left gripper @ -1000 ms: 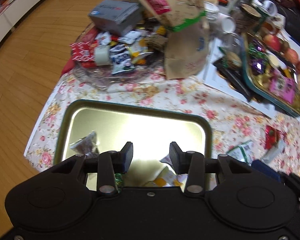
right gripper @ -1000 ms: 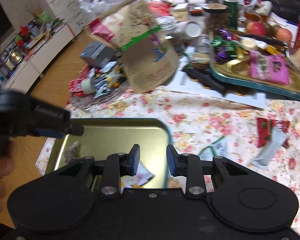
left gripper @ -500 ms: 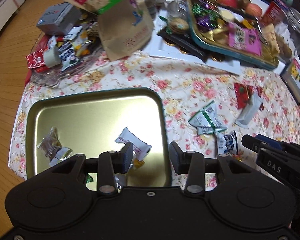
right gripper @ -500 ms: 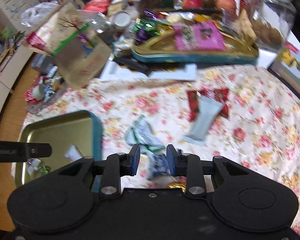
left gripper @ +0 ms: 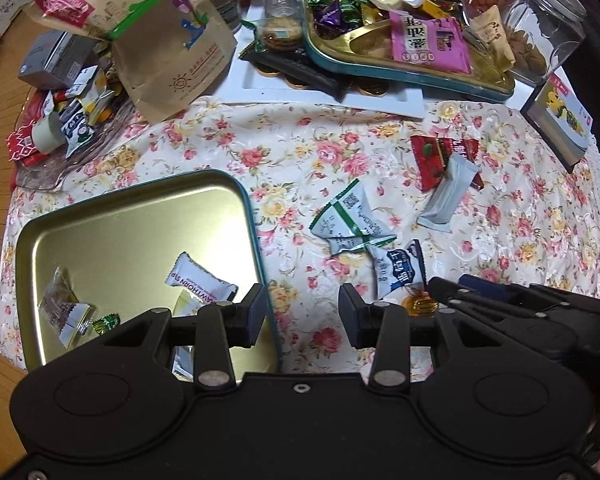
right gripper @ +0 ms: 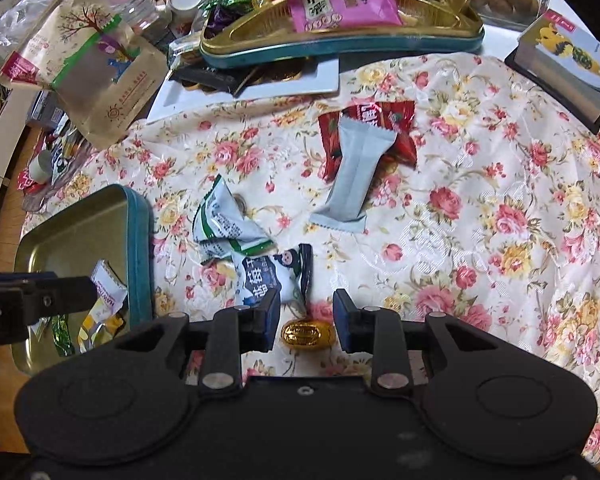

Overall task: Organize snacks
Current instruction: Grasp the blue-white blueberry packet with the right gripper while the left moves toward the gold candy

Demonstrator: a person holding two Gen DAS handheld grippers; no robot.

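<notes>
A gold tin tray [left gripper: 132,224] with a teal rim holds a white hawthorn wrapper [left gripper: 200,282], a clear-wrapped sweet [left gripper: 60,308] and a green candy [left gripper: 106,322]. My left gripper [left gripper: 303,316] stands open and empty over the tray's right edge. Loose on the floral cloth lie green-and-white packets [right gripper: 224,228], a blue-and-white packet [right gripper: 268,276], a pale grey bar [right gripper: 354,176] on red packets [right gripper: 396,116], and a gold foil candy [right gripper: 307,333]. My right gripper [right gripper: 306,318] hovers low over the gold candy, which shows in the narrow gap. The pads do not visibly press on it.
At the back, a second teal tray [left gripper: 412,80] piled with sweets rests on a white board. A brown paper bag [left gripper: 160,40] leans over a glass dish of snacks [left gripper: 60,120] at the left. A glass jar [left gripper: 548,20] and a card box [left gripper: 560,120] stand at the right.
Both grippers swung right, away from the tin tray toward the loose snacks. The right one sank lower and now straddles the gold candy. Neither jaw gap changed.
</notes>
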